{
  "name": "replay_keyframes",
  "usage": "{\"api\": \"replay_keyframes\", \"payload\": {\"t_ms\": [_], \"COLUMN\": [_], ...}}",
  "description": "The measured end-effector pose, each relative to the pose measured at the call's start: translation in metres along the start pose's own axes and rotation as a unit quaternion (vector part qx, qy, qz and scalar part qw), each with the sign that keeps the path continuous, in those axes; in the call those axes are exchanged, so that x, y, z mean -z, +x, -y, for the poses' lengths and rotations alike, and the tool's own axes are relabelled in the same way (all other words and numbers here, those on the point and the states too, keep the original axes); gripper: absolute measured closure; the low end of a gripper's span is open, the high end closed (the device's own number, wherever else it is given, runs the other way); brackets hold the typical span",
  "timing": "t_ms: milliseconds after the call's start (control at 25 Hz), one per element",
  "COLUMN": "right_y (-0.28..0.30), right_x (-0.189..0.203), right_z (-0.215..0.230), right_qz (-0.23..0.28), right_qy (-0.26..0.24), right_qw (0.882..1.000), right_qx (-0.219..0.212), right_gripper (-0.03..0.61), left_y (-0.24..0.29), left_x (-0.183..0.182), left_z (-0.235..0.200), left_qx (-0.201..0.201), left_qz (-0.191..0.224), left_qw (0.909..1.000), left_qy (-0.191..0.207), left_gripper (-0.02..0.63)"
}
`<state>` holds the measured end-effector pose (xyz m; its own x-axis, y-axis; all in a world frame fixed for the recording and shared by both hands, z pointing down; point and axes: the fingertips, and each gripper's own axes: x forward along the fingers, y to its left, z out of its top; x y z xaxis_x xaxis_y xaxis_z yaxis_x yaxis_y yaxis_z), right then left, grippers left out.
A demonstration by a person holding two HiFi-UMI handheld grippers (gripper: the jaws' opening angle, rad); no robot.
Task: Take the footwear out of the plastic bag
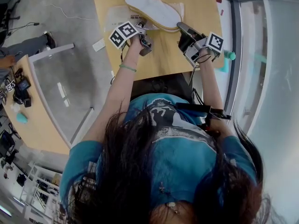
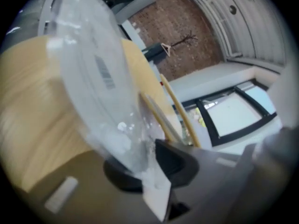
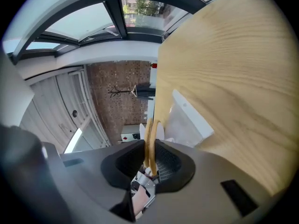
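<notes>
The slippers [image 1: 152, 9] are a flat white pair stacked one on the other, with thin tan edging round the soles, pale and plain on the upper face. They sit out of the bag [image 1: 117, 20], over the far part of the table [image 1: 191, 55], lying slantwise with one end towards the right gripper [image 1: 181, 28]. From where I stand I can't tell whether they rest on the wood or hang just above it. The right gripper has them by that near end: its jaws are closed on the two tan edges, which run side by side straight up out of the narrow gap between the pads. The bag is clear, thin plastic with a small barcode label on it, crinkled near its lower edge. It is just left of the slippers and touches or slips under their near side. Through it you see only the table's wood grain. The left gripper [image 1: 141, 27] is at the bag's near edge; its jaws stand a little apart, and the crumpled rim of the bag lies in the gap between them, with the rest of the bag rising away in front of that gripper
</notes>
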<state>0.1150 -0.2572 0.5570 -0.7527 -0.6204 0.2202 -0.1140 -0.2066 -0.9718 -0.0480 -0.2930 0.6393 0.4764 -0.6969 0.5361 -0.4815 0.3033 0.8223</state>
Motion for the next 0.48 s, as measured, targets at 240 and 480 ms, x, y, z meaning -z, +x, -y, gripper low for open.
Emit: {"api": "replay_keyframes", "payload": {"t_ms": [240,480], "right_y": [-0.001,0.003], "right_x": [-0.003,0.002], "right_z": [0.03,0.056], "right_qz": [0.012,0.0], "right_qy": [-0.01,-0.055], "right_qw": [0.998,0.992], "right_qx": [0.058,0.116], "right_gripper": [0.509,0.509], "left_y": [-0.004,-0.016], "left_x": [0.013,0.02], "left_z": [0.004,0.005], "left_qx": [0.029,0.033], "left_qz": [-0.069,-0.146], "left_qw": [0.9972,0.983], "left_qy": [-0.01,-0.106], "left_gripper": [0.487,0.379]}}
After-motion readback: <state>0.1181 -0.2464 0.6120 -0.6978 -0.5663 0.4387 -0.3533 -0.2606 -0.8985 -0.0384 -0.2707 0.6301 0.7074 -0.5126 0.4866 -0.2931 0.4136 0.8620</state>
